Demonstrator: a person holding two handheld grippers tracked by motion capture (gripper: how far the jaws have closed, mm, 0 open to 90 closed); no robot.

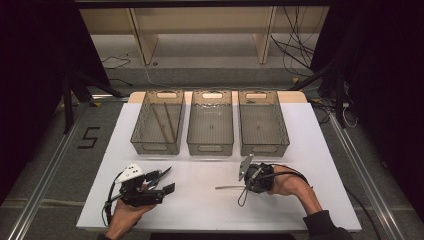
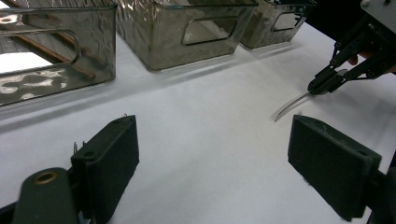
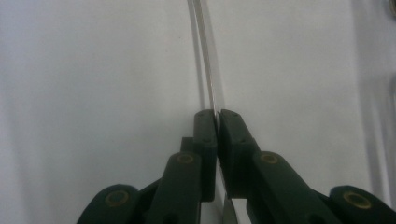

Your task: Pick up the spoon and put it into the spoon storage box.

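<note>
Knife is being pinched edge-on at one end by the right gripper, blade resting on the white table below the bins, probably for lifting. Left gripper is being held spread, idle.

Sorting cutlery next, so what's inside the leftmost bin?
Inside the leftmost bin, two brown sticks, seemingly chopsticks, lie lengthwise on its floor. Its tinted near wall blurs their near ends.
</note>
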